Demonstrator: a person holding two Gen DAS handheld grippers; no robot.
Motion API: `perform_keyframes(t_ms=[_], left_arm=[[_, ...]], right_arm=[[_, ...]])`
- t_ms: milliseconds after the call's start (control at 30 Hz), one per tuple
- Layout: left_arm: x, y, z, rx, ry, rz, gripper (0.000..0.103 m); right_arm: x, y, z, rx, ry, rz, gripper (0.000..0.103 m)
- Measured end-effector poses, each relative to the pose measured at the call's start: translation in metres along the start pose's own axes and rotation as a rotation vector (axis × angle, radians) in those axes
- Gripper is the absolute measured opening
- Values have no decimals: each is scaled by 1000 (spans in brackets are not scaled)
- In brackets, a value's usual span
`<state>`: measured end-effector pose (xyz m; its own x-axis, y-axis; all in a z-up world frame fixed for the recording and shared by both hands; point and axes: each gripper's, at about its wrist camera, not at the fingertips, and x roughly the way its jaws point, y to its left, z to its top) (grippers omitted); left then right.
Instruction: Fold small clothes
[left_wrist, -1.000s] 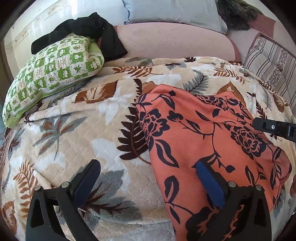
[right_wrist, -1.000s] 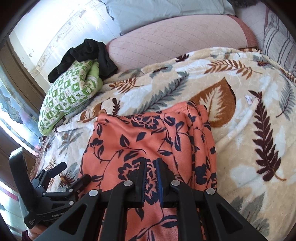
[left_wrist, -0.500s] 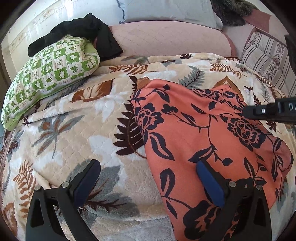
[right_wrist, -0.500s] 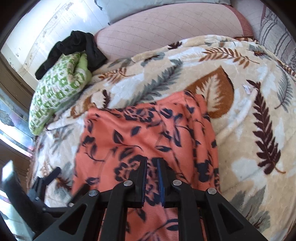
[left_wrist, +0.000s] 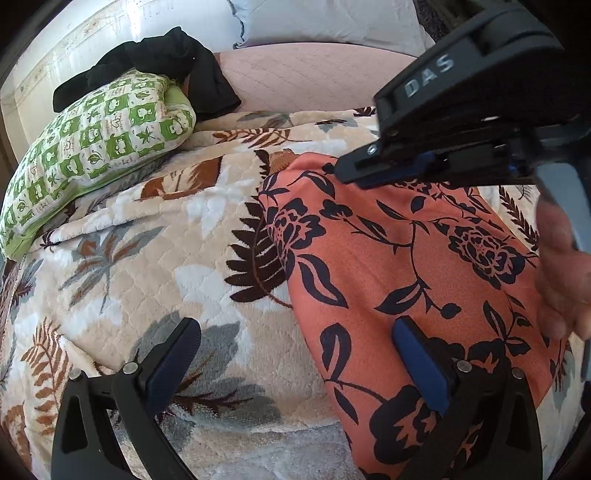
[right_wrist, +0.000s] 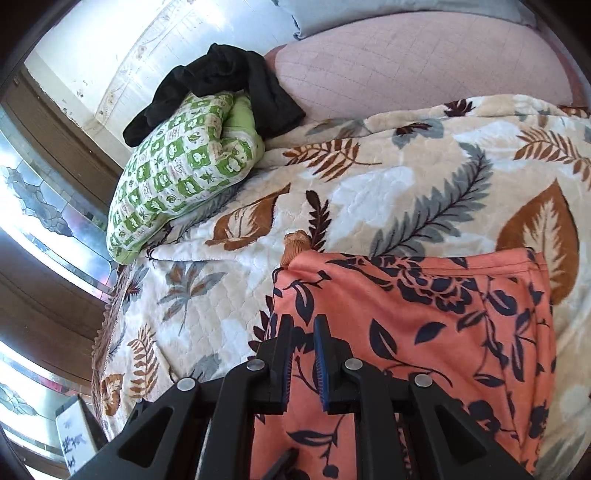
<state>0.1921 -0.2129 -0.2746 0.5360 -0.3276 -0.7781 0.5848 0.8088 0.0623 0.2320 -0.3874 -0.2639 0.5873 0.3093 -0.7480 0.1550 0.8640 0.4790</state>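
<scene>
a bed is wearing a cream leaf-print blanket (left_wrist: 155, 236). lying directly on it are 1 orange floral garment (left_wrist: 406, 266) and 1 green checked pillow (left_wrist: 99, 147), with a black garment (left_wrist: 162, 62) sitting across the pillow's far end.

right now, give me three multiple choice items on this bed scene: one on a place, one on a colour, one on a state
1. Where does the black garment lie?
A. on top of the green checked pillow
B. on the orange cloth
C. between the left gripper's fingers

2. What colour is the flower print on the orange cloth?
A. white
B. dark navy
C. green

3. How do the jaws of the left gripper stand?
A. shut on the cloth
B. shut on the blanket
C. wide open

Answers:
1. A, it drapes over the pillow's far end.
2. B, dark flowers and leaves on orange.
3. C, the two blue pads stand far apart, with the cloth's edge and the leaf blanket between them.
</scene>
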Motion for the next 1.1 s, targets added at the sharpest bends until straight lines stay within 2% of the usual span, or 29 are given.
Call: perform_keyframes(t_ms=[100,133,233,367,467,600,633,700,733,767,867,967,1100], left_arm=[[2,0,0,2,3,-3,103],[4,1,1,3,8,1,103],[4,3,1,-4,10,-17,103],[5,2,2,-2,11,-17,103],[4,2,1,-2,10,-16,103],[4,2,0,-2,8,-13,103],[4,2,0,-2,8,-14,103],[4,2,0,-3,8,-14,103],[4,2,0,-3,8,-14,103],[5,1,0,-3,7,-14,103],[6,0,1,-2,6,-14,103],[8,-1,1,-4,5,-14,103],[11,-3,2,-9,2,-14,103]], right_arm=[[40,-16,-3,40,112,-37,14],[49,-23,-5,73,134,-23,12],[42,-30,-6,94,123,23,12],[18,-33,-2,88,67,-22,15],[-7,-35,2,91,19,5,14],[-39,-37,0,68,-49,-3,15],[-46,-41,-1,70,-65,-3,25],[-59,-51,-7,86,-108,3,69],[-66,-57,-10,95,-137,8,96],[-71,-62,-13,93,-150,3,99],[-77,-77,-17,88,-136,-32,99],[-83,-97,-21,114,-117,-26,99],[-96,-120,-28,148,-152,-47,99]])
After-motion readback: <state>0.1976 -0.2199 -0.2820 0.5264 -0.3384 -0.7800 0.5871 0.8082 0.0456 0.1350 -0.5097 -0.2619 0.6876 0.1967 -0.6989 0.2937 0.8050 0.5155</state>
